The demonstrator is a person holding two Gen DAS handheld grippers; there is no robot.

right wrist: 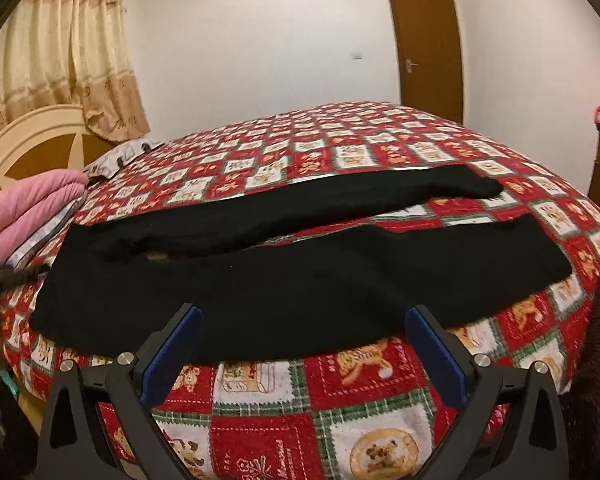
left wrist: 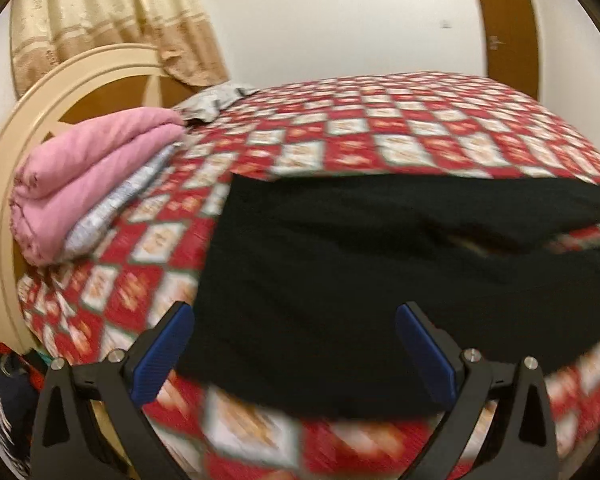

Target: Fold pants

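Across the near edge of the bed [right wrist: 380, 392] we see one pair of black pants [right wrist: 260, 280] spread flat, its two legs splayed toward the right with a gap between them. By the headboard sits one folded pink blanket [left wrist: 84, 184]. We hold both grippers, left [left wrist: 294, 350] and right [right wrist: 302, 350], low before the pants, jaws released and empty.
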